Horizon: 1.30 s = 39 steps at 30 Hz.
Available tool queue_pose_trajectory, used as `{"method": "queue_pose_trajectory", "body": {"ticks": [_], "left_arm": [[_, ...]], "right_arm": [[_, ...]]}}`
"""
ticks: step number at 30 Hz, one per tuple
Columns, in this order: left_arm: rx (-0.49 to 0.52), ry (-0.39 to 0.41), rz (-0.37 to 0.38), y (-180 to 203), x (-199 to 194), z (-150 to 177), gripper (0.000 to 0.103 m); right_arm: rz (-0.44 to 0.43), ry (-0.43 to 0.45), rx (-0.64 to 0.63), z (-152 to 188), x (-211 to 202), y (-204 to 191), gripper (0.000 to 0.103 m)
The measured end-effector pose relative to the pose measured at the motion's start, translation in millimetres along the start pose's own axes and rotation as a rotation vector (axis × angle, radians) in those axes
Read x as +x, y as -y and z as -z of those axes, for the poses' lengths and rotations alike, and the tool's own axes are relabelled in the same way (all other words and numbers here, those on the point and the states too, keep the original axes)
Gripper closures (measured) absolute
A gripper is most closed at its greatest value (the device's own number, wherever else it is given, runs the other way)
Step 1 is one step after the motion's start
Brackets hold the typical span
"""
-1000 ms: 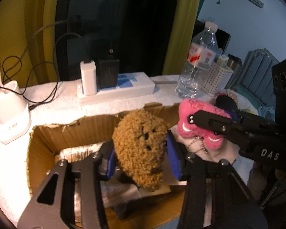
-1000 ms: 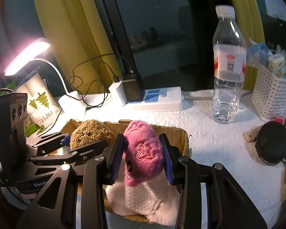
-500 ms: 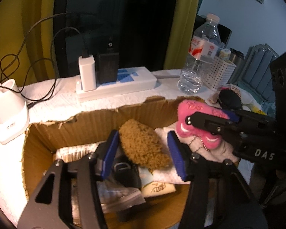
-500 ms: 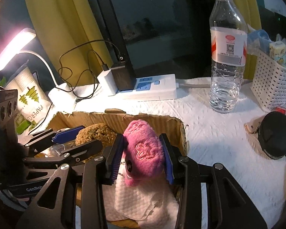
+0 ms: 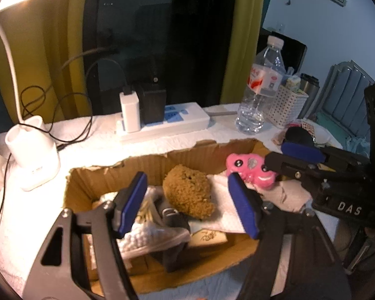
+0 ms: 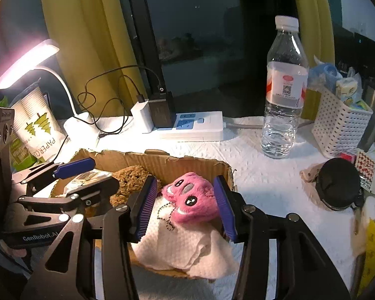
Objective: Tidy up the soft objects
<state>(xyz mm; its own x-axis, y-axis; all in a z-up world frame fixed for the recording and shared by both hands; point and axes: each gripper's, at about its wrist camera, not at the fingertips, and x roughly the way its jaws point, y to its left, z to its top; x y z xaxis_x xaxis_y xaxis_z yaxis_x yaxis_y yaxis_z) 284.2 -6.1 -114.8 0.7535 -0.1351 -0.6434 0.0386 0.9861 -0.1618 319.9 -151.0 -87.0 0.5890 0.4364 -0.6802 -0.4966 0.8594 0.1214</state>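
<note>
A brown curly plush toy [image 5: 187, 192] lies inside the cardboard box [image 5: 147, 165], free of my left gripper [image 5: 187, 207], which is open just above it. It also shows in the right wrist view [image 6: 130, 180]. A pink plush toy [image 6: 191, 200] with a bead chain lies on white cloth [image 6: 177, 245] at the box's right end, between the spread pads of my open right gripper [image 6: 185, 205]. The pink toy also shows in the left wrist view [image 5: 250, 171].
The box also holds a grey-white sock [image 5: 150, 235] and small packets. Behind it stand a power strip [image 6: 195, 125] with chargers, a water bottle [image 6: 283, 97], a white basket [image 6: 340, 125], a desk lamp [image 6: 27, 62] and a black pouch [image 6: 337, 182].
Both grippers opened. The brown toy dropped from my left gripper into the box; the pink toy left my right gripper and now lies on the cloth. Both grippers pulled back slightly.
</note>
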Motion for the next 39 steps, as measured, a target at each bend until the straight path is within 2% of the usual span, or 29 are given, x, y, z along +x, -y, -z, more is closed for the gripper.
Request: {"method": "queue_pose_trajectory", "body": {"ticks": [7,19,21,23,26,28,29,30,32,39], "left_arm": [[0.008,0.022,-0.003,3,-25,4,0.034],[0.044,0.073,-0.068,11,-76,18,0.032],[0.042,0.081,-0.072,11,-84,21,0.029],[0.040,0.090,-0.073,12,-94,25,0.029],[0.044,0.101,-0.077,14,-107,29,0.029],[0.045,0.110,-0.075,15,-115,32,0.025],[0.045,0.117,-0.070,15,-121,33,0.015],[0.045,0.125,-0.065,16,-125,35,0.011],[0.051,0.144,-0.065,18,-135,37,0.010],[0.055,0.185,-0.078,21,-167,44,0.008]], "right_arm": [[0.016,0.018,-0.015,4,-21,-11,0.053],[0.045,0.053,-0.028,19,-64,-31,0.053],[0.051,0.058,-0.029,22,-71,-34,0.051],[0.060,0.067,-0.032,26,-79,-38,0.043],[0.067,0.078,-0.031,31,-91,-42,0.042],[0.072,0.086,-0.031,34,-98,-45,0.042],[0.074,0.090,-0.032,35,-102,-47,0.041],[0.077,0.094,-0.034,36,-106,-48,0.041],[0.081,0.101,-0.037,39,-115,-52,0.034],[0.094,0.139,-0.046,44,-147,-66,0.029]]}}
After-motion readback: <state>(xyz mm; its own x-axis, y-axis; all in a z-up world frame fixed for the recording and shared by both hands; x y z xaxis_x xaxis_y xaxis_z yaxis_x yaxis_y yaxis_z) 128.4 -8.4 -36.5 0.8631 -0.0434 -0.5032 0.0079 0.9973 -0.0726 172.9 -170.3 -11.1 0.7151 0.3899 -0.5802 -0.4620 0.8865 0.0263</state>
